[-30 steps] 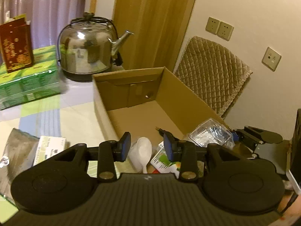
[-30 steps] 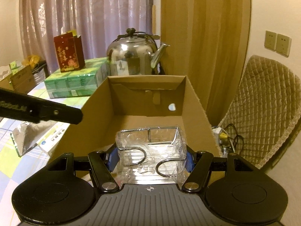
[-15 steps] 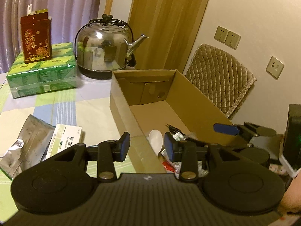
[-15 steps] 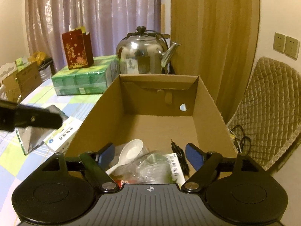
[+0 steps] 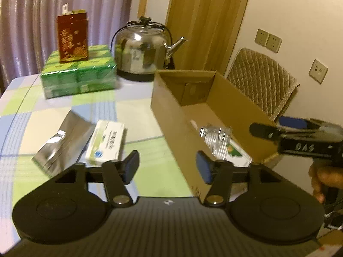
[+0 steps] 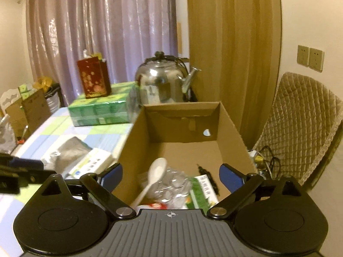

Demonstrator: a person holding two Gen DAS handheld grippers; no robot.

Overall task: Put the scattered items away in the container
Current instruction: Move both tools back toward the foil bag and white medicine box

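Two scattered items remain on the checked table [image 5: 64, 111], both ahead and to the left of the left gripper [image 5: 167, 168]: furthest left a crinkled silver foil pouch [image 5: 62, 142], and touching its right edge a flat white-and-green medicine box [image 5: 106, 142]. The next step looks like a pick of one of these. The medicine box is the nearer and firmer target; to do it well, the left gripper should swing left and tip down so that its fingers straddle the box's narrow sides, then close squarely so the box does not skid into the pouch.

To the right of that gripper stands the open brown cardboard box [image 5: 171, 115], the container, its near wall just ahead of the gripper's right finger. Inside it, seen below and ahead of the right gripper [image 6: 170, 176], lie a white plastic spoon [image 6: 153, 176], a crumpled clear plastic tray [image 6: 171, 185] and a green-and-white carton [image 6: 202, 192].

The left gripper is released, fingers moderately apart, holding and touching nothing. The right gripper hovers over the container's near end, spread wide and empty.
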